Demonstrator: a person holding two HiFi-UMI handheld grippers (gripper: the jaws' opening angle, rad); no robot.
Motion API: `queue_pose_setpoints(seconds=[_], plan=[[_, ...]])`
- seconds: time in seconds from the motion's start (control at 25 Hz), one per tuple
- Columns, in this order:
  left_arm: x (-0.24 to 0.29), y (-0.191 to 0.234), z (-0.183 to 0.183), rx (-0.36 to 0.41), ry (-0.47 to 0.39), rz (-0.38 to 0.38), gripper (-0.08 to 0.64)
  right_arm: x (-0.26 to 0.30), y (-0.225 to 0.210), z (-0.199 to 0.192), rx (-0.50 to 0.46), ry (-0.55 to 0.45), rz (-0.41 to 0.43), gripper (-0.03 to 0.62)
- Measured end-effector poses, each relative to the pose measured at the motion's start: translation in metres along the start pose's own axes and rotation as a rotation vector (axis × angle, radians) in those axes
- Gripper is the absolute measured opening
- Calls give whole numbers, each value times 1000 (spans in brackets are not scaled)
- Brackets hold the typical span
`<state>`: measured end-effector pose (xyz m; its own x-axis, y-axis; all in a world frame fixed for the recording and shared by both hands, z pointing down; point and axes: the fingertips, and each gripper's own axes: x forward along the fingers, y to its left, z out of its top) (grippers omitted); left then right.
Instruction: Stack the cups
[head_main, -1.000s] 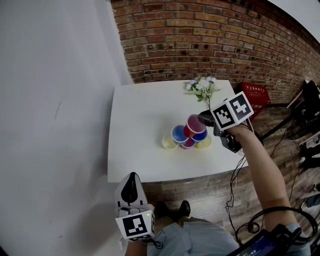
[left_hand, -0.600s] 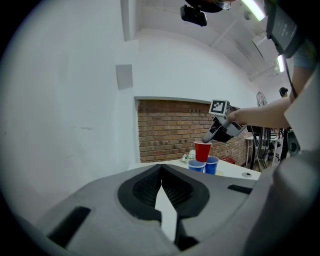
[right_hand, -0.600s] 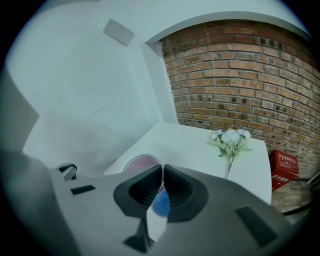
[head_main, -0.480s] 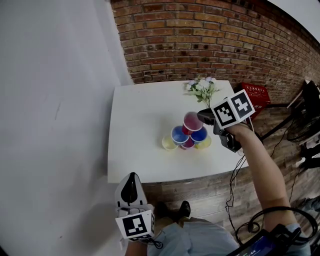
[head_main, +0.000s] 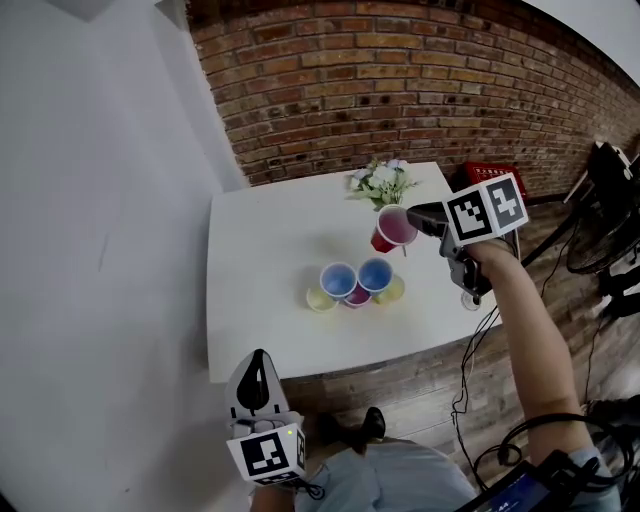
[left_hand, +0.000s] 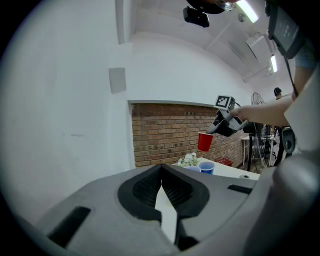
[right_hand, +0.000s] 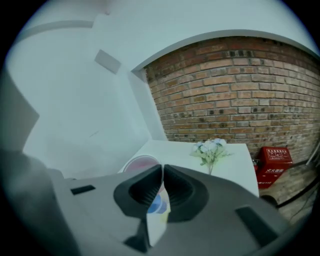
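Observation:
My right gripper (head_main: 413, 218) is shut on the rim of a red cup (head_main: 392, 228), tilted in the air above the white table (head_main: 250, 250); its jaws have just been closing on that rim. The right gripper view shows the red cup (right_hand: 141, 163) behind the jaws. Below it, two blue cups (head_main: 338, 279) (head_main: 375, 273) rest on a row of two yellow cups (head_main: 320, 299) and a pink one (head_main: 357, 296). My left gripper (head_main: 258, 362) hangs low by the table's near edge, shut and empty. From the left gripper view the red cup (left_hand: 204, 141) hangs above a blue cup (left_hand: 206, 167).
A small bunch of white flowers (head_main: 378, 182) stands near the table's far edge, close to the lifted cup. A brick wall (head_main: 420, 80) runs behind the table. A red crate (right_hand: 274, 162) sits on the wooden floor to the right, with cables (head_main: 465, 390) nearby.
The right gripper has lifted the red cup off the top of the cup pile, up and toward the flowers. The left gripper has stayed put.

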<state>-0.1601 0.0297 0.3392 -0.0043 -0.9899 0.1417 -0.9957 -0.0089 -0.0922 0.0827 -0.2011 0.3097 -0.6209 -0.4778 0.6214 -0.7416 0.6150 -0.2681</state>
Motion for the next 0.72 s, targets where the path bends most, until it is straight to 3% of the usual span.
queue_pose_setpoints(seconds=[0.16,0.32,0.72], plan=[[8,-17,2,14,3,-40,9,-29,-44,-17,66,-29,-69,22],[12,-35,-1,31,11,-74,9,-44,-90,-59,125,-17,-150,23],[15,-69,-23,78,58,-147,9,-20,-156,-187,233,117,-281,23]])
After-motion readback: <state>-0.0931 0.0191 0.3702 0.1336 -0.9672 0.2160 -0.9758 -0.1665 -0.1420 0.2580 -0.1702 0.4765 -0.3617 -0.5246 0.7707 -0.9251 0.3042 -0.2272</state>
